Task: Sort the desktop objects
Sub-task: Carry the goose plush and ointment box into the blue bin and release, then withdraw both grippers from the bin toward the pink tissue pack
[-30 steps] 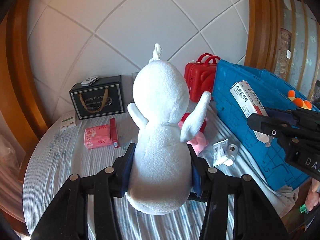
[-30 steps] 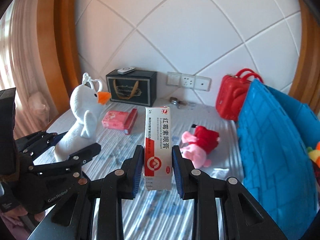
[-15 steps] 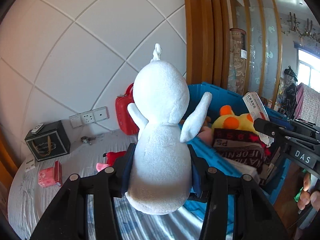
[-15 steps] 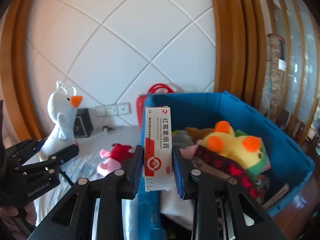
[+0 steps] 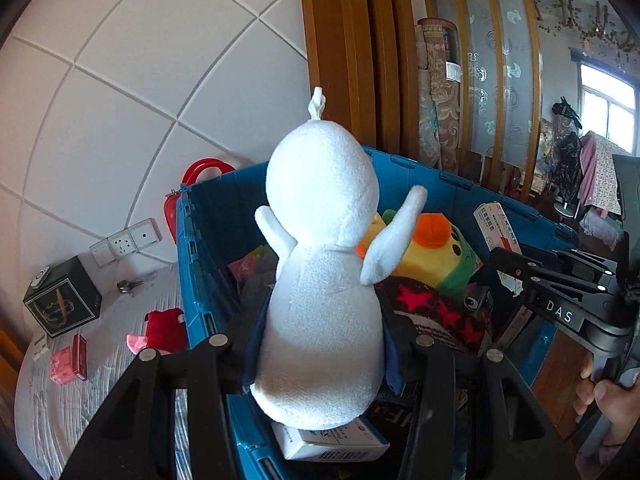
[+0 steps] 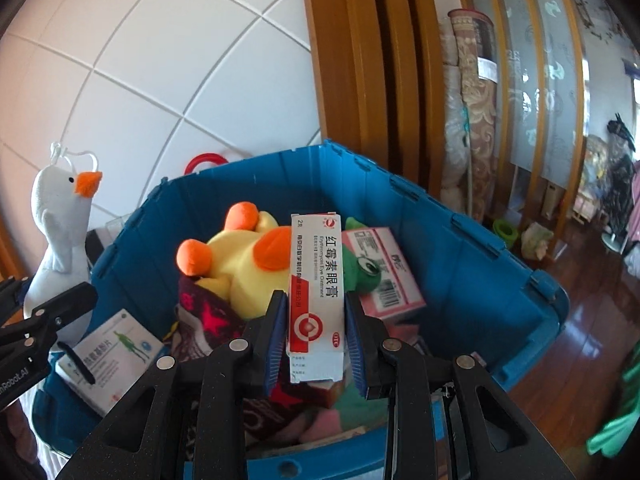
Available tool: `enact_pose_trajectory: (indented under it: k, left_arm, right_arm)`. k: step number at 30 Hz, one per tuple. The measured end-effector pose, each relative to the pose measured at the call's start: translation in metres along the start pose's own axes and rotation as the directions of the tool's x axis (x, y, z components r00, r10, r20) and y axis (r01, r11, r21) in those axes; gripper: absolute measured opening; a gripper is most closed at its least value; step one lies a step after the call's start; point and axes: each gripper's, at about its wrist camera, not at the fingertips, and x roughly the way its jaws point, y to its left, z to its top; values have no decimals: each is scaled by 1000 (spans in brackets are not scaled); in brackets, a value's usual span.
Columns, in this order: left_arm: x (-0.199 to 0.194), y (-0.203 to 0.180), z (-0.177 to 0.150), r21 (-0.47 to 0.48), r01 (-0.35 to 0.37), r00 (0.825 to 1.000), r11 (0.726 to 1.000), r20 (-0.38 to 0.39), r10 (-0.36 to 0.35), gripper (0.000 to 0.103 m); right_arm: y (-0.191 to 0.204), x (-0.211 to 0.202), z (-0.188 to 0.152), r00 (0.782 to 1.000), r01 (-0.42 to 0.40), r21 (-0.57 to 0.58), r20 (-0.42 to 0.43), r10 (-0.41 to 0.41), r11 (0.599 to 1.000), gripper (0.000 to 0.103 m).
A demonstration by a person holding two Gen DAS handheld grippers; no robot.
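My left gripper is shut on a white plush goose, held upright with its back to the camera, over the near left part of the blue crate. In the right wrist view the same goose shows at the far left with its orange beak. My right gripper is shut on a tall white and red medicine box, held upright above the blue crate. In the left wrist view that box sits at the right edge.
The crate holds a yellow plush duck, a green plush, a starred dark cloth, and white and pink boxes. On the bed lie a red-pink plush, a pink packet, a black gift box. A red case stands behind.
Both grippers have swung right from over the bed to over the blue crate, still holding the goose and the medicine box. The crate's contents now fill both views.
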Motion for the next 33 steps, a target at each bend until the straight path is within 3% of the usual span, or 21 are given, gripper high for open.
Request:
enact_pose_trajectory:
  k: [6,18,21,23,27,29,33]
  left_arm:
    - [4,1,2,-13,-45,999,999,-21,45,49]
    - [5,-6,1,26,-88,995,996,-38,89,54]
    - [4,-6,1,27,-87,996,996,-36,88,60]
    - [3,-7,1,32,-89,995,996,-31,90,62]
    - [2,-7,1,31,-89,996,996,-27,89,63]
    - [0,-6,1,24,-84,996,996,-22,84,63]
    - [-4,-4,-1,14,-77,997,997,-12,77,63]
  right_arm:
    - [-10,17,-2,999,-27,-6,-25,27,1000,28]
    - [-17,32,4,998,57,-47,-26,-58,997,29]
    - [-18,31,5,997,70,-49,-21,-71,996,40]
    - [-18,28,6,997,74,-49,-13,-75,996,59]
    - [-19,22,8,996,84,-44,5,-84,995,76]
    - [-20,19,8,996,94,-37,11,-94,995,100]
    - [-21,12,9,994,106,-30,21,-106,994,103]
